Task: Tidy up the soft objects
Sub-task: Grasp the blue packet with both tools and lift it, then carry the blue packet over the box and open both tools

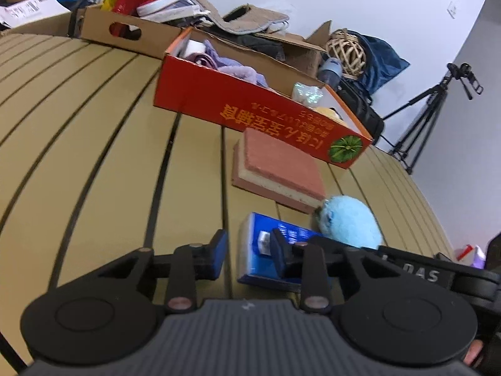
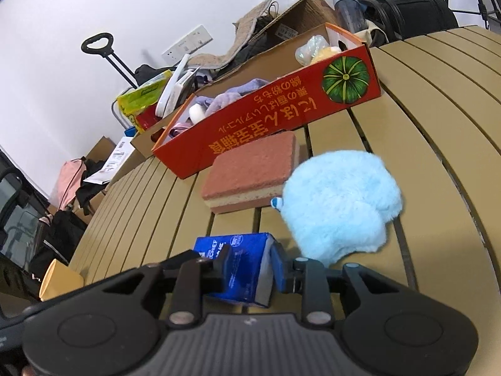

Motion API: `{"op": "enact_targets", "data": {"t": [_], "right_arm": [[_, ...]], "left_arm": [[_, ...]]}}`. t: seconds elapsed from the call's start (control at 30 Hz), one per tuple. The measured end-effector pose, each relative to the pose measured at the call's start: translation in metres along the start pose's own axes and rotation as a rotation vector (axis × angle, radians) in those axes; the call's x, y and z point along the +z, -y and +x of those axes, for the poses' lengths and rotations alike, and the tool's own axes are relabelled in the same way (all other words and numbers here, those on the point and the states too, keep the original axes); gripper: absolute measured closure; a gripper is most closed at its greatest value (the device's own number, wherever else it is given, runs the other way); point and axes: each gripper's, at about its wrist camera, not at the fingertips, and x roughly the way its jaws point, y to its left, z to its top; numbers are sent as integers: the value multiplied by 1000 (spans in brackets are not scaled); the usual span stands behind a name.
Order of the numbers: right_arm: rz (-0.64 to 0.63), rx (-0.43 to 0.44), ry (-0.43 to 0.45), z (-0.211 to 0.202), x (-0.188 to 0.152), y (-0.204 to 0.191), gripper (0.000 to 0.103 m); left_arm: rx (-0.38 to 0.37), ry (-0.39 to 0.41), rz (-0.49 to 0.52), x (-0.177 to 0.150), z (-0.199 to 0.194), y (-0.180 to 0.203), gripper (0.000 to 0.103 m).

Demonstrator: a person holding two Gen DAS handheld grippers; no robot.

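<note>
Tongs in both hands point down at a slatted tan table [image 1: 94,131]. The right gripper [image 2: 249,269] has its jaws narrowed on a blue packet [image 2: 241,266], one black finger pressing its near-left face and the blue-padded finger against its grey right edge, so the packet is pinched between them and sits tilted on the table. The left gripper [image 1: 247,253] stands partly open with nothing between its pads; bare table shows in the gap. Seen from the left wrist, the same blue packet [image 1: 269,250] lies just beyond and to the right of that gap, behind the left gripper's right finger, and whether that finger touches it I cannot tell.

Just past the right gripper's tips, to their right, lies a fluffy light-blue plush [image 2: 338,203], resting on the table close beside the packet. Beyond the packet and left of the plush lies a pink-topped sponge block [image 2: 250,172] with a pale middle layer, flat on the slats. Farther ahead, right behind the sponge, stands a long red cardboard box [image 2: 266,122] printed with a green pumpkin; it holds a lilac cloth [image 2: 231,97] toward its left end and a pale yellow soft thing [image 2: 325,51] toward its right end. Behind the box is a clutter of brown cartons [image 1: 125,31], bags and a camera tripod [image 1: 422,116] beyond the table's edge.
</note>
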Motion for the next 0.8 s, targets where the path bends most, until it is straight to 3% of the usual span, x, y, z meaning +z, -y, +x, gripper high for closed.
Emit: {"op": "enact_targets", "data": {"t": [0.27,0.47,0.57,0.67,0.8], "right_arm": [[-77,-36,7,3,0,-12,79],[-72,-5,1,4,1,-13,79],[-53,22,20,-3,4,-16,79],[-102,41,93,-25,11,-33,79],[-130,53,231,-42,56,-50,79]], "left_arm": [[1,-5,-29,1,2,-2,71],[-8,10,-28,2,-3,1,74],[-25,54,-38,7,-15,4,74],[-62,157,-10,24,-33,14,74],[-150,195,-43,72,-22,24,74]]}}
